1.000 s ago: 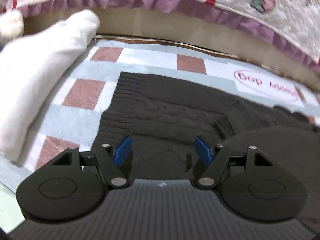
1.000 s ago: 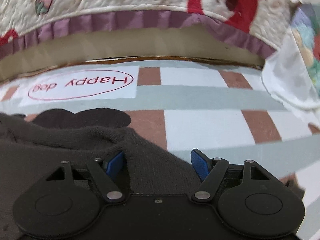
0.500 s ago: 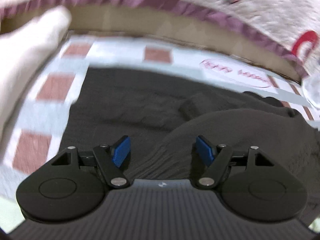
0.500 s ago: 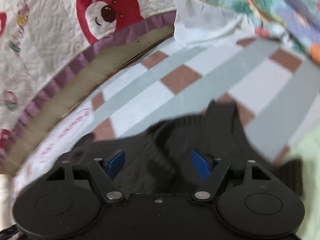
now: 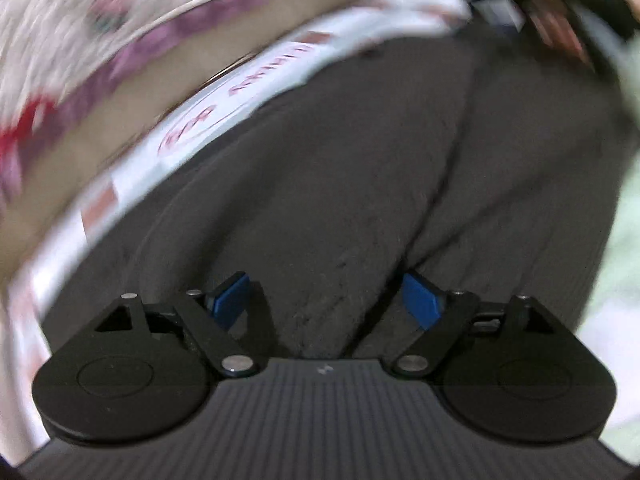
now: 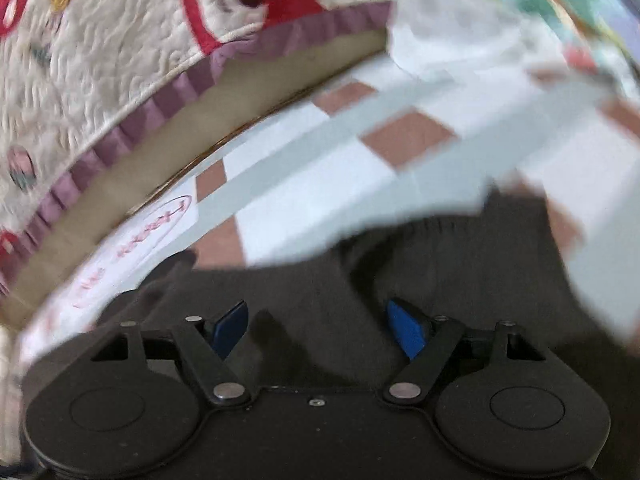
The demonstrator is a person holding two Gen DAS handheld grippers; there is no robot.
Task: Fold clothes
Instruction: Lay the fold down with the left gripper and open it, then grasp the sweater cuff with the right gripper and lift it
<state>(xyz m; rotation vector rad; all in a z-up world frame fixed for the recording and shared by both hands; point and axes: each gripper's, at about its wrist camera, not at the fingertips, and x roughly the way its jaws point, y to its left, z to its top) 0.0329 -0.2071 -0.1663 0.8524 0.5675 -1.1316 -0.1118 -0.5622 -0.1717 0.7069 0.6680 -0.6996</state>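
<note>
A dark brown knit sweater [image 5: 340, 168] lies on a checked mat [image 5: 132, 176] and fills most of the left wrist view; a long crease runs down it. My left gripper [image 5: 326, 300] is open, its blue pads close above the sweater, one on each side of a fold. In the right wrist view the sweater [image 6: 440, 264] covers the lower part, with the mat [image 6: 320, 184] beyond. My right gripper [image 6: 316, 328] is open just over the sweater. Both views are blurred by motion.
A quilted bedspread with red bears and a purple ruffle [image 6: 120, 80] hangs over the bed side behind the mat. A floral fabric [image 6: 560, 8] lies at the far right. Pale green cloth [image 5: 624, 220] borders the sweater on the right.
Both grippers have swung round quickly. The left view now looks along the sweater towards the right; the white pillow has left view. The sweater lies flatter and more spread out. Both jaws stayed open.
</note>
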